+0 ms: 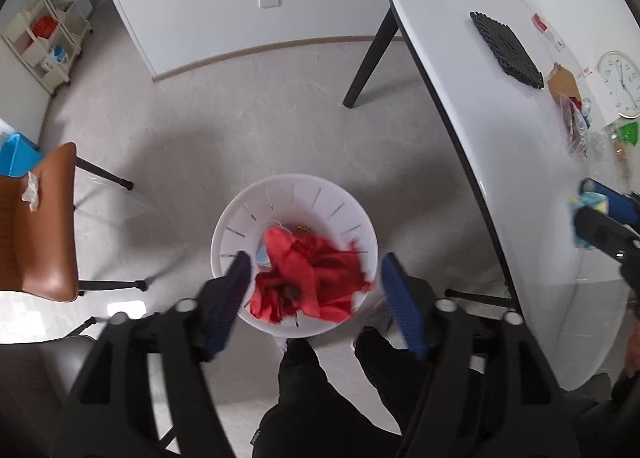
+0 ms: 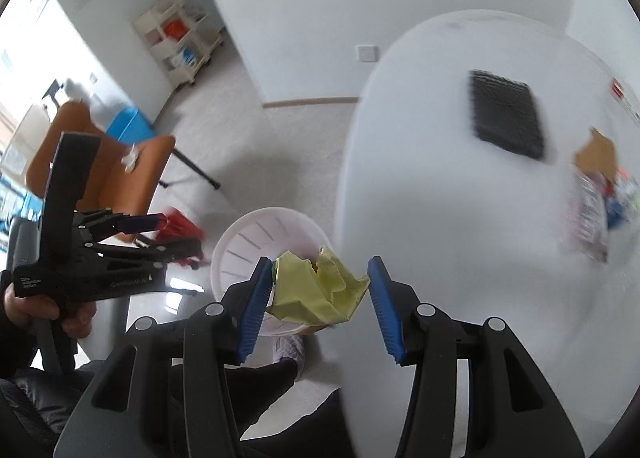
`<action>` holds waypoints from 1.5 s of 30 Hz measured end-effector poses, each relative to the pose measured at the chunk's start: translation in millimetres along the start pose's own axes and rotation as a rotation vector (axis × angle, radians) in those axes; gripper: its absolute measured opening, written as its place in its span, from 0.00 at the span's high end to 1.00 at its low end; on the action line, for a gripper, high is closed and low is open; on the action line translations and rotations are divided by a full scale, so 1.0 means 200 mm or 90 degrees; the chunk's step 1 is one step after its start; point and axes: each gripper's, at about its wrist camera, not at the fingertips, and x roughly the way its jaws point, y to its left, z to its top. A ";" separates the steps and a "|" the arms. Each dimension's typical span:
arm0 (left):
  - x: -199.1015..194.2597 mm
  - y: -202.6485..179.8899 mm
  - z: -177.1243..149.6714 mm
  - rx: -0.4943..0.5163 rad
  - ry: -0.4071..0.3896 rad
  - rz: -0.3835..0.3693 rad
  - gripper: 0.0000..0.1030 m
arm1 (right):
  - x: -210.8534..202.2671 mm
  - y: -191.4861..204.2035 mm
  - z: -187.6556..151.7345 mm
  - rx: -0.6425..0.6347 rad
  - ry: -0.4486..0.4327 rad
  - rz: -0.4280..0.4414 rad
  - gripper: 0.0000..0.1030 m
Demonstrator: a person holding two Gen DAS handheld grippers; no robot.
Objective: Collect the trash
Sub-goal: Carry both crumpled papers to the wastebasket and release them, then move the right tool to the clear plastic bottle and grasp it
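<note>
A white slotted bin point(image 1: 280, 206) stands on the floor beside the table. Straight above it is my left gripper point(image 1: 316, 262), open. A crumpled red wrapper point(image 1: 312, 278) is blurred between its blue pads, over the bin's mouth, with a gap to each pad. The right wrist view shows the same red wrapper point(image 2: 180, 228) at the left gripper's point(image 2: 168, 236) tips. My right gripper point(image 2: 316, 298) is shut on a crumpled yellow paper point(image 2: 316, 286), held near the table edge above the bin point(image 2: 240, 242). A white tissue point(image 1: 30, 190) lies on the brown chair.
The white table point(image 1: 460, 118) carries a black mat point(image 1: 508, 46), a clock point(image 1: 620, 82) and a heap of wrappers point(image 1: 576, 126). A brown chair point(image 1: 44, 226) stands left of the bin. The person's legs point(image 1: 304, 398) are below it. A shelf cart point(image 1: 44, 38) is by the far wall.
</note>
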 end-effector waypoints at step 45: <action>-0.40 0.24 0.13 0.071 -0.096 -0.013 0.07 | 0.00 0.21 -0.06 0.163 0.017 -0.103 0.03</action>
